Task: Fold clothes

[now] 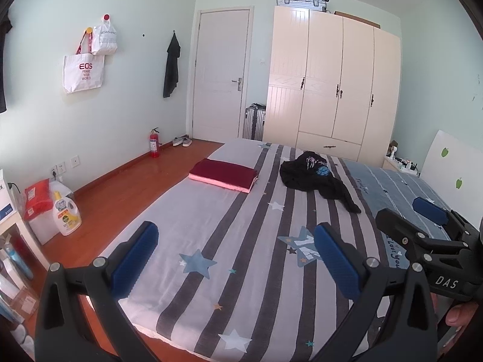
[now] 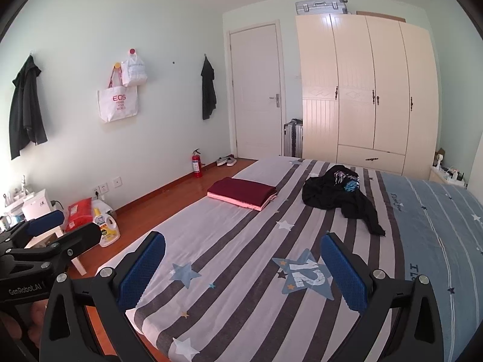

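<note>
Above the foot of the bed (image 1: 211,211), you hold both tongs side by side, each with its blue pads spread wide apart and nothing between them. Your left tongs (image 1: 235,259) hover over the striped sheet, near a printed blue star. Your right tongs (image 2: 241,268) hang just beside them, over the same end of the bed; in the left view they show at the right edge, and in the right view the left tongs show at the left edge.

Farther up the bed, a dark heap (image 1: 317,178) of unfolded black clothes lies crumpled on the stripes, with a bit of patterned cloth on top and one sleeve or leg trailing toward you. It is well apart from both tongs. To its left, near the bed's left edge, sits a folded stack (image 1: 225,178): a dark red piece on top of a pink one, squared and flat.

Beyond the bed stands a cream wardrobe (image 1: 332,84) with four doors, a silver suitcase (image 1: 302,0) on top, and a white door (image 1: 220,75) to its left. On the left wall hang two white bags (image 1: 84,72) and a dark garment (image 1: 172,66). A red extinguisher (image 1: 154,143) stands on the wooden floor by the wall, and a detergent bottle (image 1: 66,214) sits nearer you.
</note>
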### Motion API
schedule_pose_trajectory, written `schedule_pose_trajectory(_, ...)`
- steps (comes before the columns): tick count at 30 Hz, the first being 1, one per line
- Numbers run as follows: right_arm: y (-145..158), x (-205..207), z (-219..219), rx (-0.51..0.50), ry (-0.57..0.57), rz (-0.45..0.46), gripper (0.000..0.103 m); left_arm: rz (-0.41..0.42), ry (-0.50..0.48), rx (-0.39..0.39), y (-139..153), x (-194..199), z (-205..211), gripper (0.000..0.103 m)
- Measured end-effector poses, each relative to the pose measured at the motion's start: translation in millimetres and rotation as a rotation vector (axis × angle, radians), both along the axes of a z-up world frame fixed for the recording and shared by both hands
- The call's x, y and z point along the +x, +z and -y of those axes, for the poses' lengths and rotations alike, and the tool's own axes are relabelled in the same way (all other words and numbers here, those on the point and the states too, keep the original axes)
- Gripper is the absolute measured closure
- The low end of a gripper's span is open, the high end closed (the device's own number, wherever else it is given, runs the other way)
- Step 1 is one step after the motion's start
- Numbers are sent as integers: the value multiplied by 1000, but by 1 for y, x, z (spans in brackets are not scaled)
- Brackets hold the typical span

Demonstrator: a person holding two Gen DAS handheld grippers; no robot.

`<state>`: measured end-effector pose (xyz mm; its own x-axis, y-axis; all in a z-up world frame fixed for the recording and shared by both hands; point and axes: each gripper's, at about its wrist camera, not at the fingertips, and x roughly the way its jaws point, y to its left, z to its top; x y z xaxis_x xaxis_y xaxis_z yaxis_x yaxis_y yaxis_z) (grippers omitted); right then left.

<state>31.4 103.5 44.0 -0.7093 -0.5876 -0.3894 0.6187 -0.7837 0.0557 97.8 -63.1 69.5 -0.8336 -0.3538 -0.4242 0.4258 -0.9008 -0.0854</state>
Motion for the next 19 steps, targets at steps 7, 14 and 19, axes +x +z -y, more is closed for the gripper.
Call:
schedule_pose_trajectory(7,-5,-6,0,-7,-4,18,1,4,17,3,-4,-1,4,1)
schedule_pose_trajectory(14,-6,-8,2,-13,3,14,1,3,32,-10,-4,-1,6,1)
schedule_pose_trajectory(19,-6,-8,4,-13,4,13,1,3,43,-26,-4,-2,5,1)
